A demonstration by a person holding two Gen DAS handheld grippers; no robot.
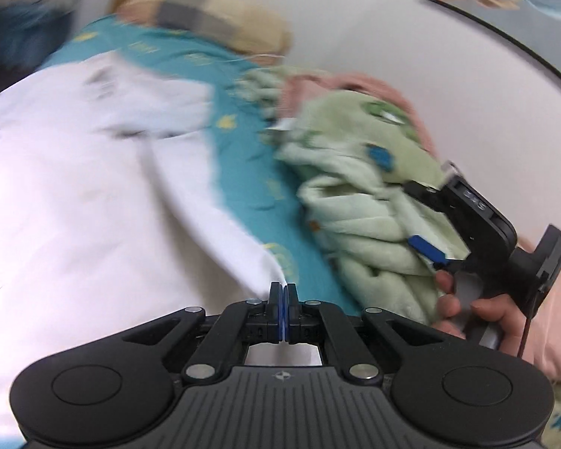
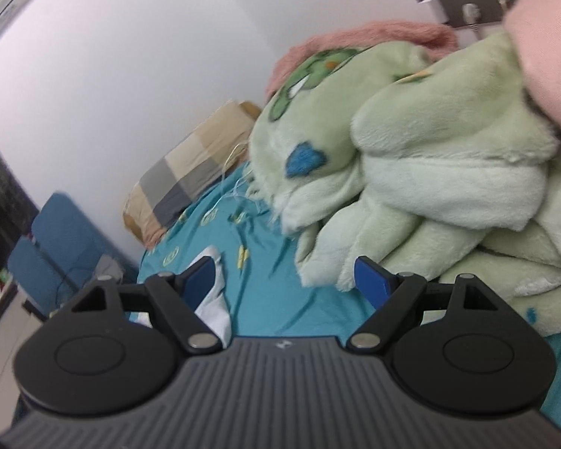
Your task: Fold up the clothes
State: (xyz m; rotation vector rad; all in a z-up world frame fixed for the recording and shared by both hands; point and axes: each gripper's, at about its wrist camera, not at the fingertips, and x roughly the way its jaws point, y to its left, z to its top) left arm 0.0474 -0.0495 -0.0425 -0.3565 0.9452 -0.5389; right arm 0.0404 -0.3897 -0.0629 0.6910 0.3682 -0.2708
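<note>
A white garment (image 1: 93, 187) lies spread over the teal bedsheet (image 1: 243, 149), blurred by motion. One corner of it tapers into my left gripper (image 1: 282, 288), whose blue pads are shut on the cloth. More white shows under the jaws. Far right in the left wrist view, a hand (image 1: 486, 310) holds my right gripper (image 1: 419, 220) against the green fleece blanket (image 1: 355, 224). In its own view the right gripper (image 2: 286, 280) stands open over the teal bedsheet (image 2: 280, 299) with nothing between its fingers. A strip of the white garment (image 2: 215, 299) lies by its left finger.
The green fleece blanket (image 2: 411, 149) is heaped at the right with a pink blanket (image 2: 374, 33) behind it. A checked pillow (image 2: 190, 172) rests against the white wall. A blue chair (image 2: 56, 239) stands beyond the bed's left edge. A pink sleeve (image 2: 549, 37) fills the top right.
</note>
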